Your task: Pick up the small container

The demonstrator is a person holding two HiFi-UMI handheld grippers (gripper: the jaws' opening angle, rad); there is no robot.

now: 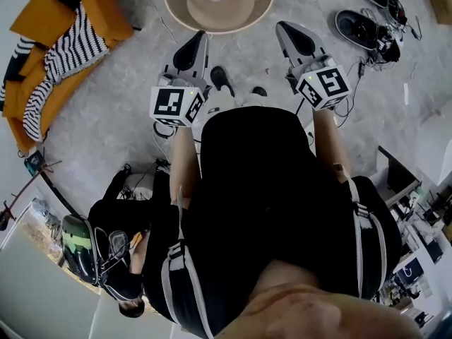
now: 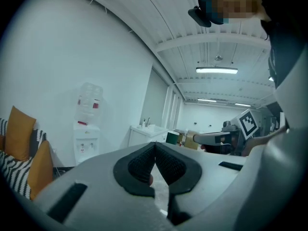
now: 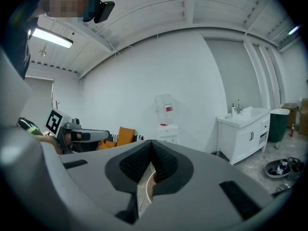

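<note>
No small container shows in any view. In the head view my left gripper and right gripper are held side by side in front of the person's body, above the grey floor and pointing toward a round beige table. In the left gripper view the left gripper has its dark ribbed pads pressed together at the tip with nothing between them. The right gripper in its own view is also shut and empty. Each gripper's view shows the other gripper off to the side, level with it.
Orange cushions with a striped cloth lie at the far left. Shoes and cables sit at the upper right, a dark bag at the lower left. A water dispenser and a white sink cabinet stand by the wall.
</note>
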